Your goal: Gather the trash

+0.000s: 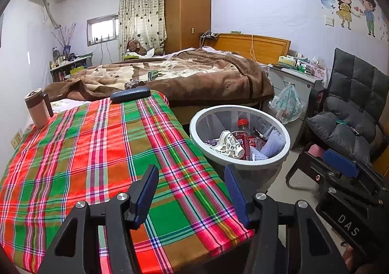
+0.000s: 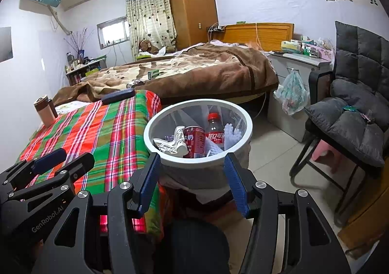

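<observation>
Both tongs, left (image 1: pixel 190 192) and right (image 2: pixel 192 183), spread wide, empty. Trash bin (image 2: pixel 155 128) just ahead of right tongs: bottle (image 2: pixel 215 132), can (image 2: pixel 193 141), crumpled wrapper (image 2: pixel 173 144) inside. Likely light, crushable, slippery; best pinched at bottle neck, can rim.

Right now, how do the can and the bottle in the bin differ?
The can is opaque red all over; the bottle is clear plastic with a red cap and label. The can is squatter; the bottle rises higher, with a narrow neck. Both stand roughly upright, side by side, in the bin among white scraps.
</observation>
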Demonstrator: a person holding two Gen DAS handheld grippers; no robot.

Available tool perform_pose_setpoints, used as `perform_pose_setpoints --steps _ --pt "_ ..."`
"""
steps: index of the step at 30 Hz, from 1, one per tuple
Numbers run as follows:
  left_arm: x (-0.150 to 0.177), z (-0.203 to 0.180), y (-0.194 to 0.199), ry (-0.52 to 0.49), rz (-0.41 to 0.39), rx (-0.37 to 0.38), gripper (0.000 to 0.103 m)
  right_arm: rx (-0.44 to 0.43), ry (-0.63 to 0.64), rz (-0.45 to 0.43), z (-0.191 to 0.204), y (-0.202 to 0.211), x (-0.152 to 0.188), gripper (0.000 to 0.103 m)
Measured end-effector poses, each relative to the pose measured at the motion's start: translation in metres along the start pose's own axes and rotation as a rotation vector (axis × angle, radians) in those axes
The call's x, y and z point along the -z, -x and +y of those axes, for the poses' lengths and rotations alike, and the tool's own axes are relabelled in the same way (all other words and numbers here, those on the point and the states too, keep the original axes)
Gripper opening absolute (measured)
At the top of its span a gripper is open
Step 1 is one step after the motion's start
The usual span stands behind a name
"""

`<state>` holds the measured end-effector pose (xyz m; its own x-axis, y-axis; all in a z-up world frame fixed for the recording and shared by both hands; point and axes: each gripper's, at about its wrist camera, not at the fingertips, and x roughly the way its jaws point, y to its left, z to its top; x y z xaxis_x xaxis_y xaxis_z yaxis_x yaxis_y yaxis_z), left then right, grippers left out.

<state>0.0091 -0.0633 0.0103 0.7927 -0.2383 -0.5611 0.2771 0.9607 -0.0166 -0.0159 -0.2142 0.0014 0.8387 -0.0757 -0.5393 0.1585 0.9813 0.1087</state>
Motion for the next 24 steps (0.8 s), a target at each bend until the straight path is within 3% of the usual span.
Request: perform_pose_setpoints --steps 24 --pt "0.0008 -0.0014 0.0015 0.006 -0.008 -0.002 0.056 0.001 -0.003 0.004 0.0003 0.0009 0.0043 0.056"
